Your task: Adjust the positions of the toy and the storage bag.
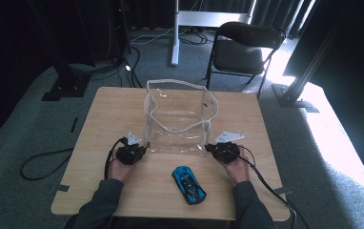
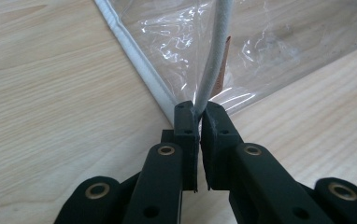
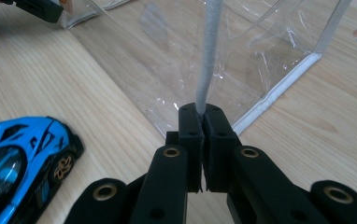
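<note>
— Looking down on the table (image 1: 104,114) first: why do we have the clear bag (image 1: 177,119) standing at its middle, mouth up?

— Because we judge the toy car (image 1: 188,184) is meant to go inside. The bag sits at twelve o'clock from the car, and we hold it up by its two near corners so the soft plastic doesn't slump shut.

— And the left gripper (image 1: 131,152)?

— It's at nine o'clock from the car, just beside the bag's near left corner. In the left gripper view its jaws are pressed together on the white edging (image 2: 212,70) of the bag, with only that cord between them.

— The right gripper (image 1: 225,151) does the same?

— Yes, at about two o'clock from the car, on the near right corner. Its jaws are closed tight on the white edging (image 3: 207,60) there too.

— So nobody has the car.

— Right. It lies flat on the table between our two forearms, near the front edge, apart from the bag. One gripper would have to let go to fetch it, and we'd expect that corner to sag.
</note>
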Available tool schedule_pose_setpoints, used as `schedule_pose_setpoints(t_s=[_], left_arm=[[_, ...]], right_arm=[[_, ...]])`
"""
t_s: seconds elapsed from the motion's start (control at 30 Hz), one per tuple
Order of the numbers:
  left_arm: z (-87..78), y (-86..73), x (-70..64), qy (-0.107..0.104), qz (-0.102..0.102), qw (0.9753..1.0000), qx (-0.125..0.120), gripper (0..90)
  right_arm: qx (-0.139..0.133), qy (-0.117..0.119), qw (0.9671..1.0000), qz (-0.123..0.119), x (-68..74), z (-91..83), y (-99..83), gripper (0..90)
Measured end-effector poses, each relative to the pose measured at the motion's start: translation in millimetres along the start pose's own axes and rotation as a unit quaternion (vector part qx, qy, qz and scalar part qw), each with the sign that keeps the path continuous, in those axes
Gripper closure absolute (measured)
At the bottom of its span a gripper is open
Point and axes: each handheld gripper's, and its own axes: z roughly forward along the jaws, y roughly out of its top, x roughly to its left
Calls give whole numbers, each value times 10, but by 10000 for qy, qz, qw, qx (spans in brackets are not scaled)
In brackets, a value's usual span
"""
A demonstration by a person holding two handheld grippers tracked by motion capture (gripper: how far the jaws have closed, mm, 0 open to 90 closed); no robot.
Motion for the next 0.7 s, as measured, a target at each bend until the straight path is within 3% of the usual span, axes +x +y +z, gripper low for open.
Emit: schedule_pose_setpoints(t_s=[0.37, 0.43, 0.53, 0.7], left_arm=[[38, 37, -136, -225, 51, 9997, 9, 843], [27, 36, -157, -358, -49, 9993, 7, 770], [-58, 19, -231, -334, -43, 9994, 6, 683], [-212, -58, -418, -421, 92, 9991, 45, 603]], right_arm=[[-12, -125, 9999, 54, -43, -154, -122, 877], [-8, -131, 9999, 75, -47, -175, -138, 876], [-16, -153, 9999, 49, -34, -197, -154, 851], [22, -215, 9998, 21, 31, -291, -169, 695]])
